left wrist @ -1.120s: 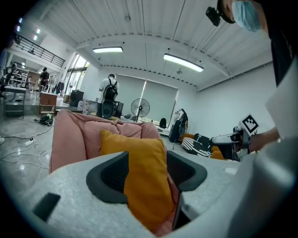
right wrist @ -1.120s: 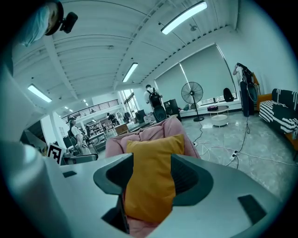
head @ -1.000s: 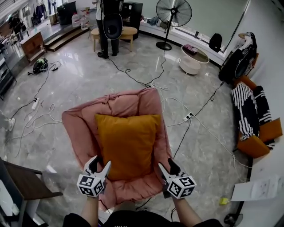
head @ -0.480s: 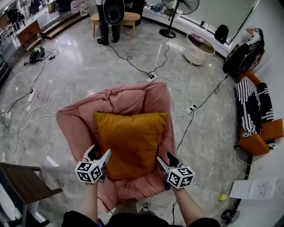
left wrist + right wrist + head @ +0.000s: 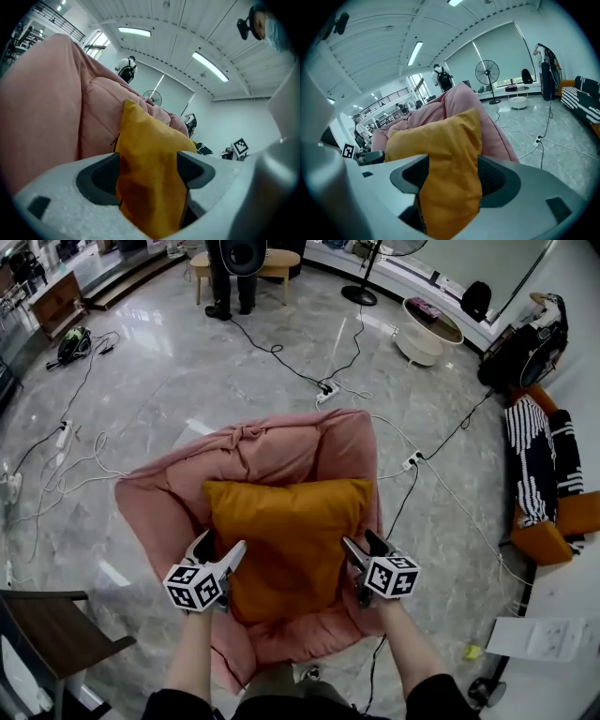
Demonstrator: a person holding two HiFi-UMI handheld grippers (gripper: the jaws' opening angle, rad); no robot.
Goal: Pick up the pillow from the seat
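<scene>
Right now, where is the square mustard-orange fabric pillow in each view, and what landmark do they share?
Head view: the square mustard-orange fabric pillow lies at centre.
Left gripper view: lower centre, close up.
Right gripper view: lower centre.
Shared landmark: the pink padded fabric seat.

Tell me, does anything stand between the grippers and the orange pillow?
Nothing visible. The left gripper and the right gripper have just been opening their jaws, and a pillow edge sits between each pair.
</scene>
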